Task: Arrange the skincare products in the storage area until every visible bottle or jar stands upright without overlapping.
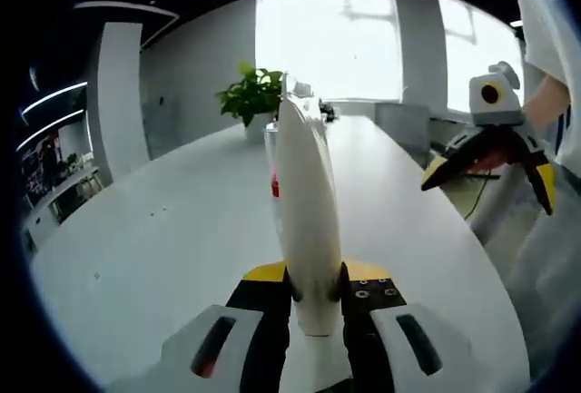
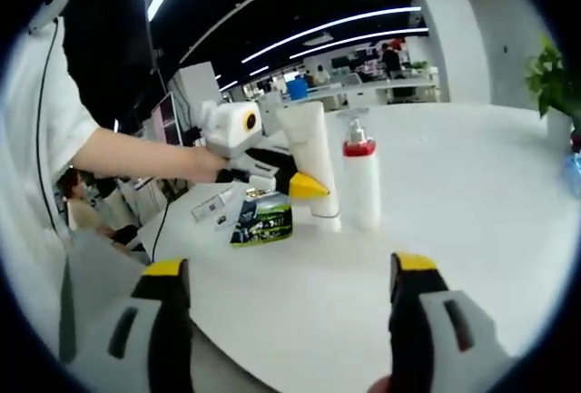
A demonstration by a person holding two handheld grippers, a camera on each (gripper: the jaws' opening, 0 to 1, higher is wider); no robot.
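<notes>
Nearest in left gripper view: left gripper [image 1: 315,298] w/ jaws clamped on the white tube [image 1: 307,221], low down near its cap end, cap sitting on the white table [image 1: 163,248]. Tube stands upright, tapering to a thin flat crimp on top; body plain matte white, edge-on to the camera.

Main risk, my read: tube is tall w/ a narrow cap base, so if jaws let go while it leans even a bit, it tips. It would prob fall into the pump bottle [image 2: 360,184] just beside it and knock that over too. Squeezing a soft tube low also bends it, so release could spring it sideways.

Right gripper view: right gripper [image 2: 286,293] has jaws wide apart, holding nothing, hanging near the table edge well short of the products. Past it, a dark green-and-black sachet [image 2: 263,218] lies flat-ish on the table, just in front of the tube [image 2: 310,162]. Can't tell if it touches the tube's foot. If so, overlap risk and an uneven base.

Pump bottle: white body, red collar, clear pump head, upright, just beside the tube; touching or not, can't tell.

Far: a potted plant [image 1: 251,95] at the table's back end, well apart from the products. Other gripper [image 1: 490,152] shows at right in left gripper view, off the table edge.
</notes>
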